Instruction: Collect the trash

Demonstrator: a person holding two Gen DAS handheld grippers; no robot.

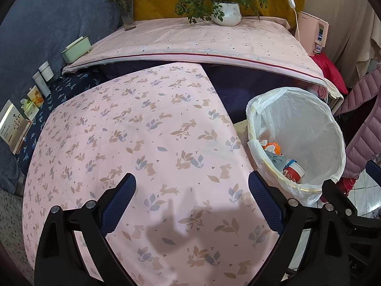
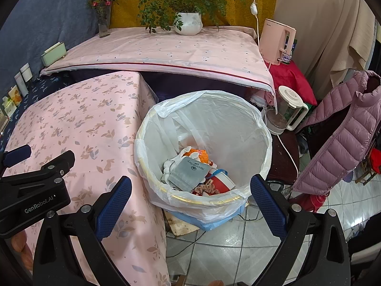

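Note:
A trash bin [image 2: 204,128] lined with a white plastic bag stands on the floor at the right edge of a table under a pink rabbit-print cloth [image 2: 78,124]. Inside lie a grey pouch [image 2: 188,170], an orange wrapper [image 2: 200,155] and a red-and-white cup [image 2: 220,182]. The bin also shows in the left wrist view [image 1: 297,131], with the cup [image 1: 294,171] in it. My left gripper [image 1: 191,186] is open and empty above the pink cloth [image 1: 142,131]. My right gripper [image 2: 190,187] is open and empty, just above the bin's near rim. The left gripper's body [image 2: 35,178] shows at the right view's left edge.
A higher table under a pale cloth [image 2: 166,47] carries a white plant pot [image 2: 188,22] and a flower vase [image 2: 103,21]. A pink appliance [image 2: 277,40], a white kettle [image 2: 285,109] and a mauve puffer jacket [image 2: 343,128] stand right of the bin. Boxes [image 1: 31,100] line the left wall. Cables cross the tiled floor [image 2: 226,243].

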